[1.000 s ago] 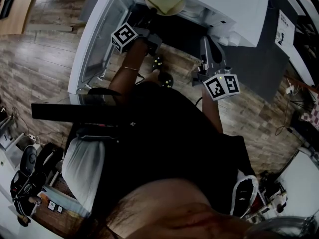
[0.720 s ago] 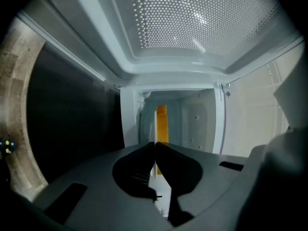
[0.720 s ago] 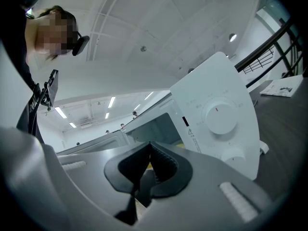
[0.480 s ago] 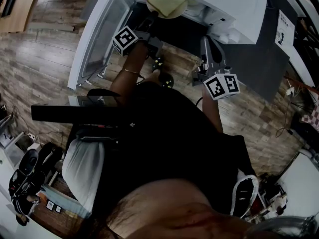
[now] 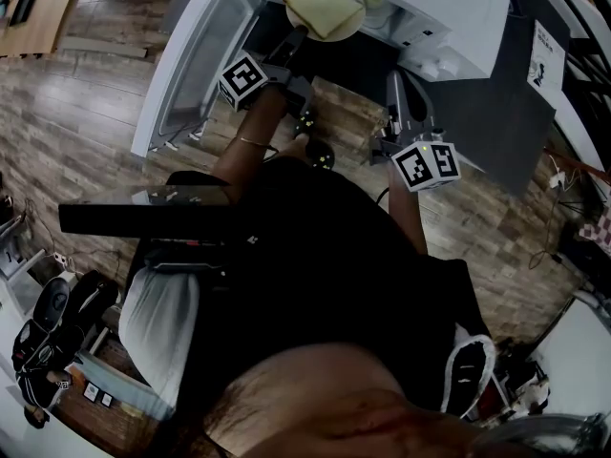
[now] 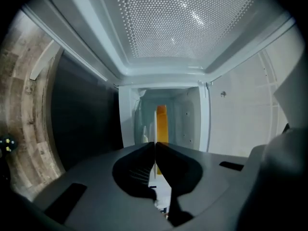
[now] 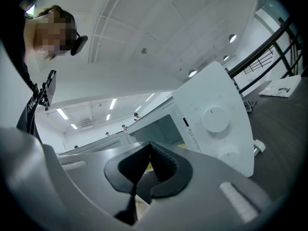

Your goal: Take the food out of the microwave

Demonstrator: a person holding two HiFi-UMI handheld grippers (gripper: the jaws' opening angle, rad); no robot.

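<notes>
Right now the plate of yellow food [image 5: 325, 6] sits at the mouth of the microwave [image 5: 458, 17], partly out of the cavity and straight ahead of the left gripper [image 5: 294, 38]. That gripper's fingers [image 6: 137, 166] pinch the plate's thin near rim, seen edge-on between them. The plate lies flat, with no clear long axis, so the pull looks like a level draw straight back. The right gripper [image 5: 391, 103], fingers pressed together on nothing, hangs farther off, before the control panel [image 7: 216, 119].
</notes>
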